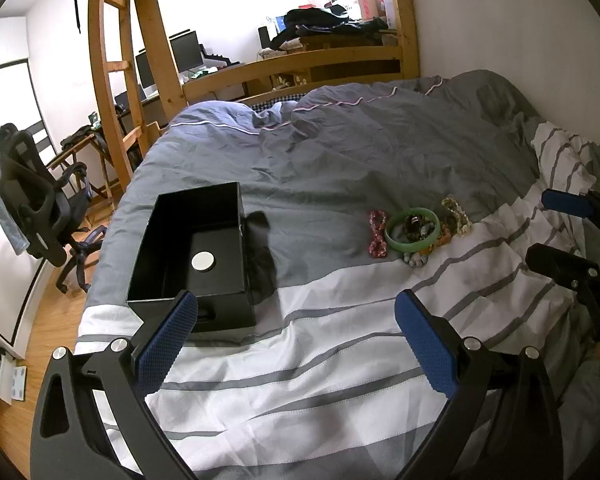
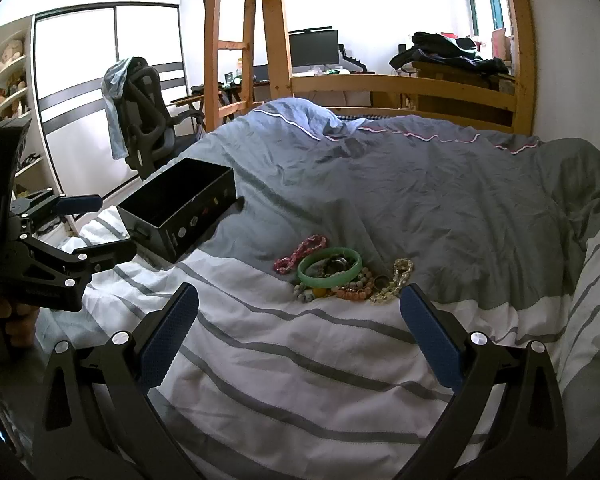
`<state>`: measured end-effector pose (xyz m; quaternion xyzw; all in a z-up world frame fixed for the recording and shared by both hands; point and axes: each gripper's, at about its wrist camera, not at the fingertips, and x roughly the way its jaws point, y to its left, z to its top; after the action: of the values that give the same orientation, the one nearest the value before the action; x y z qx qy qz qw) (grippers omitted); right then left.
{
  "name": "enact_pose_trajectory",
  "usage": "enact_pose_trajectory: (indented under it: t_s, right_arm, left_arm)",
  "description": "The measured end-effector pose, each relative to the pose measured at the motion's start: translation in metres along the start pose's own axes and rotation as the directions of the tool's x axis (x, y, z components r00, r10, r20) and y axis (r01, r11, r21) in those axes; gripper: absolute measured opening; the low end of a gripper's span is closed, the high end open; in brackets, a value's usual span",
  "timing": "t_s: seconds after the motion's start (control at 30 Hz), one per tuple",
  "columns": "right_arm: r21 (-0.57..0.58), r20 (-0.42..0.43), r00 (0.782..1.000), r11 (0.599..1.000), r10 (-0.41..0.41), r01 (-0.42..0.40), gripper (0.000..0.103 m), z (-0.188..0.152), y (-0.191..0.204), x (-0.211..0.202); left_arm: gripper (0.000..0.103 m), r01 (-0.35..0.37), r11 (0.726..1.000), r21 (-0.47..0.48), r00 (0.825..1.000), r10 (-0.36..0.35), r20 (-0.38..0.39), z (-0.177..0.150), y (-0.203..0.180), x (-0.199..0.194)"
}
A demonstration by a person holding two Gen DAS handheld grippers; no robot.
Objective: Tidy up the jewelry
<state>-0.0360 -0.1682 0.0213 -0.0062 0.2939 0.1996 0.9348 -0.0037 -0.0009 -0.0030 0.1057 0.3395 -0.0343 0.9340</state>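
Both grippers above striped duvet, nothing held
Left gripper and right gripper jaws spread wide; jewelry pile lies on the duvet, well right of open black box

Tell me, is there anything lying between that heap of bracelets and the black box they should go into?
Nothing visible. Between the jewelry pile and the open black box lies only rumpled bedding. The box has no lid on it, and holds just a small round disc. Both the left gripper and right gripper hover open, clear of the pile.
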Motion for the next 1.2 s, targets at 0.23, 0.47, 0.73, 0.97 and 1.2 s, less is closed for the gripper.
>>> enact_pose_trajectory:
  t_s: [0.23, 0.47, 0.73, 0.97, 1.2]
  right_arm:
    - [-0.002, -0.003, 1.0, 1.0, 0.0, 0.0, 0.1, -0.002, 0.001, 0.001]
    - [-0.005, -0.007, 1.0, 1.0, 0.0, 0.0, 0.1, -0.002, 0.002, 0.003]
    - [-0.005, -0.008, 1.0, 1.0, -0.001, 0.0, 0.1, -0.002, 0.003, 0.003]
    - [-0.005, -0.008, 1.0, 1.0, -0.001, 0.001, 0.1, -0.001, 0.003, 0.003]
    - [-0.004, 0.003, 1.0, 1.0, 0.001, -0.001, 0.1, -0.006, 0.005, 0.006]
  left_arm:
    - [0.097, 0.001, 1.0, 0.006, 1.0, -0.001, -0.001, -0.002, -0.001, 0.001]
    - [0.097, 0.0, 1.0, 0.01, 1.0, 0.0, 0.0, -0.002, -0.003, 0.001]
    - [0.097, 0.002, 1.0, 0.014, 1.0, -0.002, -0.001, -0.003, -0.005, 0.002]
    - [0.097, 0.005, 1.0, 0.021, 1.0, -0.004, -0.006, -0.006, -0.007, 0.004]
    - [0.097, 0.054, 0.998, 0.037, 0.999, -0.053, -0.009, -0.004, -0.012, 0.011]
